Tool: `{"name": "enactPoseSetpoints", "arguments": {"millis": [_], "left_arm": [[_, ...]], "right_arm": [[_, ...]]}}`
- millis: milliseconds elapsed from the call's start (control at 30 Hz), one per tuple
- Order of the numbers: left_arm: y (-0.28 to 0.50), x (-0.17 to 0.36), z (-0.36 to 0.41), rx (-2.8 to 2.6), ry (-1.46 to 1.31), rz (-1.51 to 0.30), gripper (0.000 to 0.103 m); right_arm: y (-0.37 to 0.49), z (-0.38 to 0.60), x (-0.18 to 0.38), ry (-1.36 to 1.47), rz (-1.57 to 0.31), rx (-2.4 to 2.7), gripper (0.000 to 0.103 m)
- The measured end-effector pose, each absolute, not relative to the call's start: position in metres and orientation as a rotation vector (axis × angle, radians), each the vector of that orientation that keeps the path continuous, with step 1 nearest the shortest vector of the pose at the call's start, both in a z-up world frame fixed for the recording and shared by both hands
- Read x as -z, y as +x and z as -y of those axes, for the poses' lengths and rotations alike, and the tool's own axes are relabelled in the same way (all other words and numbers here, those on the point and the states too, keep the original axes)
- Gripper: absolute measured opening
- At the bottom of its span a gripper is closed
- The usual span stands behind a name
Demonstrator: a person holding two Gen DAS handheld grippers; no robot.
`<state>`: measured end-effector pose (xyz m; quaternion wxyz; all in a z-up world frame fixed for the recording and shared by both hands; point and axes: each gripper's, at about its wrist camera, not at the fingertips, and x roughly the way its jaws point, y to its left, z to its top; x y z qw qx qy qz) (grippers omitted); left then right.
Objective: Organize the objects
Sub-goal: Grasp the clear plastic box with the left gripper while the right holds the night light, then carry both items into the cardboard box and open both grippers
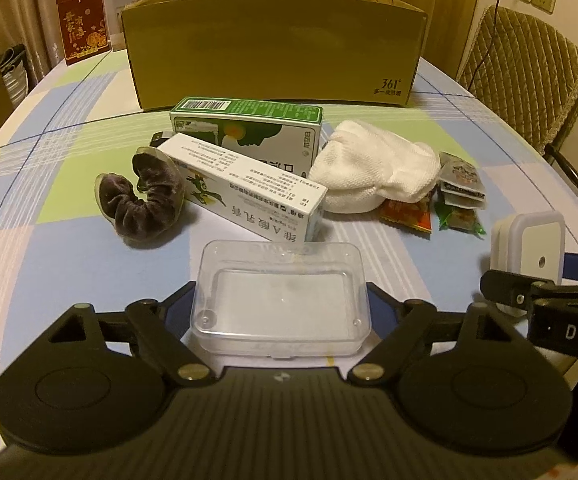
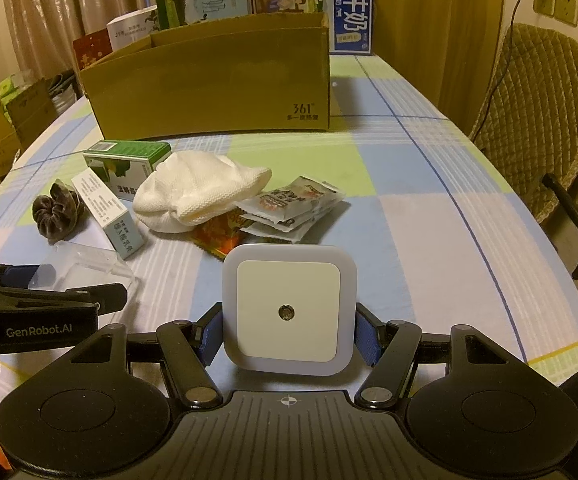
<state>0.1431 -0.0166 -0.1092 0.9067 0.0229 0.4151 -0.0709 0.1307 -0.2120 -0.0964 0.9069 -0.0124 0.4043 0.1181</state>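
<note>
Left tongs (image 1: pixel 281 304) gripping clear plastic case (image 1: pixel 281 300); right tongs (image 2: pixel 289 330) clamping white night light (image 2: pixel 289 308), both sitting in front of cardboard box (image 2: pixel 209 84).

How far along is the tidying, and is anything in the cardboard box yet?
The cardboard box hides its inside, so nothing is confirmed done. In hand: the left gripper grips a clear plastic case; the right gripper grips a white night light. Left on the table: two medicine boxes, a dark scrunchie, a white cloth and snack packets.
</note>
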Motion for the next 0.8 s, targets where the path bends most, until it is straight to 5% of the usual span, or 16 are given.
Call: {"name": "enactPoseSetpoints", "arguments": {"millis": [800], "left_arm": [[0.175,0.01,0.001,0.137,0.08,-0.686,0.082]], "right_arm": [[0.17,0.201,0.02,-0.02,-0.646,-0.329,0.063]]}}
